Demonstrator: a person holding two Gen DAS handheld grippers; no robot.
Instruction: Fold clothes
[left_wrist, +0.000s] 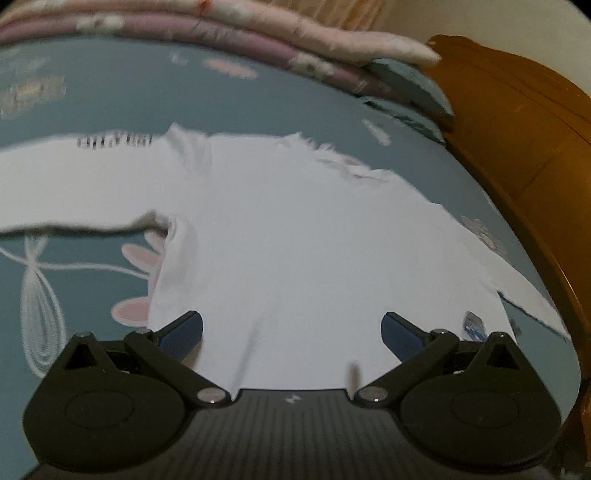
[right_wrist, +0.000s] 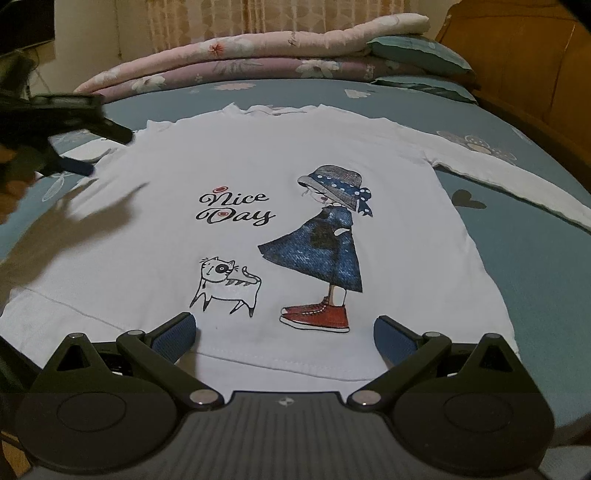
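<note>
Bed (right_wrist: 535, 266), shirt (right_wrist: 258, 155) flat for folding; 2 grippers, left (left_wrist: 291, 332) and right (right_wrist: 284, 336), wide, probably empty.

Teal floral bedsheet (right_wrist: 535, 266); folded pink quilts (right_wrist: 236, 55); teal pillows (right_wrist: 417, 51); wooden headboard (left_wrist: 517, 122).

White printed long-sleeved shirt (right_wrist: 295, 229) spread flat

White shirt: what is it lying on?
The white shirt lies flat on a teal flowered bedsheet, which shows all around it. Whatever the sheet's pattern does beneath the shirt is covered.
</note>
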